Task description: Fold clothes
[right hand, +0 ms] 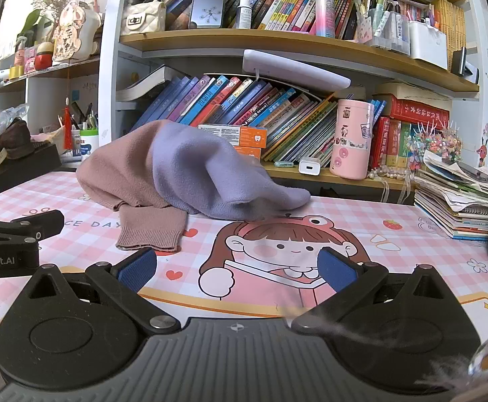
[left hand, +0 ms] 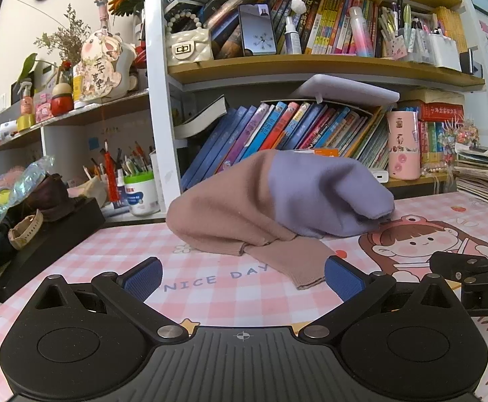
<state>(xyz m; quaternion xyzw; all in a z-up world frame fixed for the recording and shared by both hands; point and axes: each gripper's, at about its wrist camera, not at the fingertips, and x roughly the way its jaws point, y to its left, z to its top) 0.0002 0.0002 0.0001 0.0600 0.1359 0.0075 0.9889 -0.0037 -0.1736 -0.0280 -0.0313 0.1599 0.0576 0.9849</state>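
Note:
A knitted sweater (left hand: 260, 201) (right hand: 177, 171), dusty pink on the left and lilac on the right, lies bunched in a heap at the back of the pink checked desk mat (left hand: 210, 288) (right hand: 76, 207). One pink sleeve cuff (left hand: 307, 268) (right hand: 150, 231) trails toward me. My left gripper (left hand: 242, 276) stands open just short of that cuff, its right pad close beside it, nothing between the fingers. Over the cartoon girl print my right gripper (right hand: 237, 266) is open and empty, well in front of the lilac part.
Bookshelves full of books (left hand: 277, 127) (right hand: 244, 107) rise right behind the sweater. A pink canister (left hand: 403, 144) (right hand: 351, 137) and a paper stack (left hand: 485, 177) (right hand: 461, 201) stand at the right. A black box with shoes (left hand: 43, 221) (right hand: 16, 154) sits at the left.

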